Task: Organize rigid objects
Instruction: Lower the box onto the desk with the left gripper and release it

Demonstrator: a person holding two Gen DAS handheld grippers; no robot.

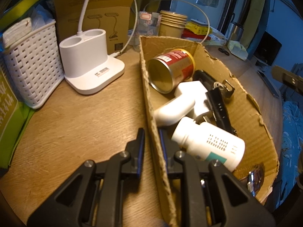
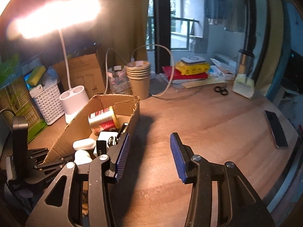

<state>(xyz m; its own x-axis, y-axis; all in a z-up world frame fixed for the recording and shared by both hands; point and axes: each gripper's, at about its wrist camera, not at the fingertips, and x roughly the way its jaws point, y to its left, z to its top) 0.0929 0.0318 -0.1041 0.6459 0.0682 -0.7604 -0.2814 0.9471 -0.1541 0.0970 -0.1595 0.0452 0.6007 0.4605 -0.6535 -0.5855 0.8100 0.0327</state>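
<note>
A torn cardboard box (image 1: 244, 102) lies on the wooden table. It holds a red and gold can (image 1: 171, 70) on its side, a white bottle (image 1: 208, 143), a white angled gadget (image 1: 181, 102), a black strap (image 1: 217, 107) and a metal spoon (image 1: 251, 179). My left gripper (image 1: 152, 132) is shut on the box's left wall (image 1: 149, 98), one finger on each side. The box (image 2: 83, 117) and can (image 2: 103, 120) also show in the right wrist view. My right gripper (image 2: 150, 151) is open and empty above bare table, just right of the box.
A white lamp base (image 1: 90, 64), a white woven basket (image 1: 34, 66) and a brown carton (image 1: 98, 19) stand to the left. Paper cups (image 2: 138, 77), books (image 2: 187, 71), scissors (image 2: 220, 90), a steel tumbler (image 2: 244, 62) and a phone (image 2: 276, 130) sit on the right.
</note>
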